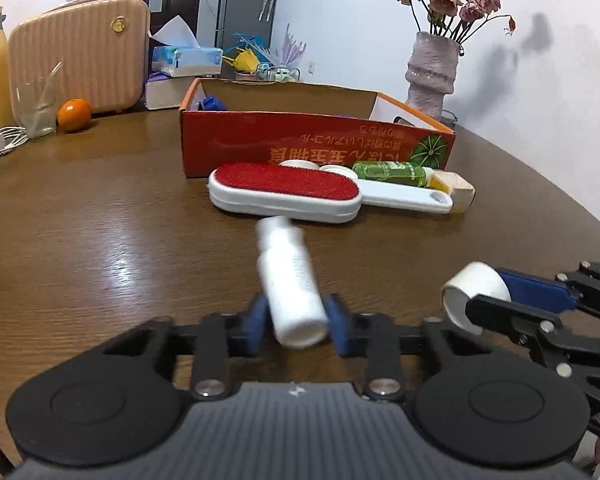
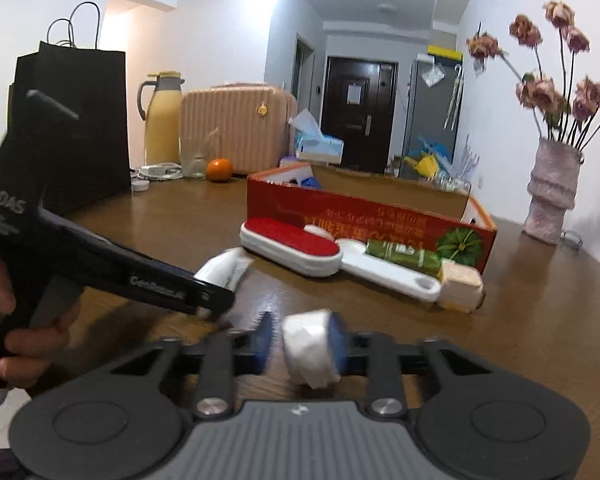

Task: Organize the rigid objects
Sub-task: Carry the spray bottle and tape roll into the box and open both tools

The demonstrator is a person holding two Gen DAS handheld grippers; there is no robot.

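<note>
Left wrist view shows a small white plastic bottle point(image 1: 290, 280) pinched between the left gripper point(image 1: 296, 326)'s blue pads, while the right gripper point(image 2: 300, 346) pinches a white cylindrical cap point(image 2: 310, 346); beyond both fingertips lie a red-faced white lint brush point(image 1: 284, 192) and an orange cardboard box point(image 1: 316, 140).

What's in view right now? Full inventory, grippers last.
white bottle: 1, white, between left gripper's pads
white cap: 1, white, in right gripper
lint brush: 1, red and white, in front of box
green bottle: 1, against box
cardboard box: 1, orange-red, table centre
orange: 1, far left
vase: 1, pale, far right
suitcase: 1, pink, rear
left gripper: shut on bottle
right gripper: shut on cap
</note>
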